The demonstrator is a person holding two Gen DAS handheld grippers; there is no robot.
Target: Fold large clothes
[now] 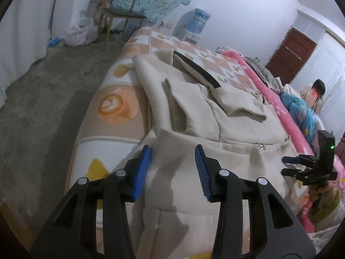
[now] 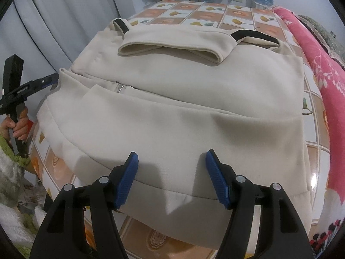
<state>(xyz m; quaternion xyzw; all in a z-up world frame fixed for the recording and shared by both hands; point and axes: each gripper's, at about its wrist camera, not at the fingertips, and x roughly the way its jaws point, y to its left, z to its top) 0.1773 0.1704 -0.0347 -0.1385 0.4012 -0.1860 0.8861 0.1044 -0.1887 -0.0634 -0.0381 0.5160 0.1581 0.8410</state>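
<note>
Cream jacket lies spread on the bed's tiled-print cover, sleeves folded in. Pink blanket bunched along its far side. Left gripper and right gripper hover over the hem, fingers parted, holding nothing. Wooden chair beyond.

Left wrist cam sat low at the bed's near corner, looking along its fingers and across the cream garment toward the far wall and chair. Right wrist cam looked steeply down over the garment's hem, close in, facing the same far wall. Shared: the garment, the patterned bed cover, pink blanket. Each cam caught the other gripper at its frame edge.
</note>
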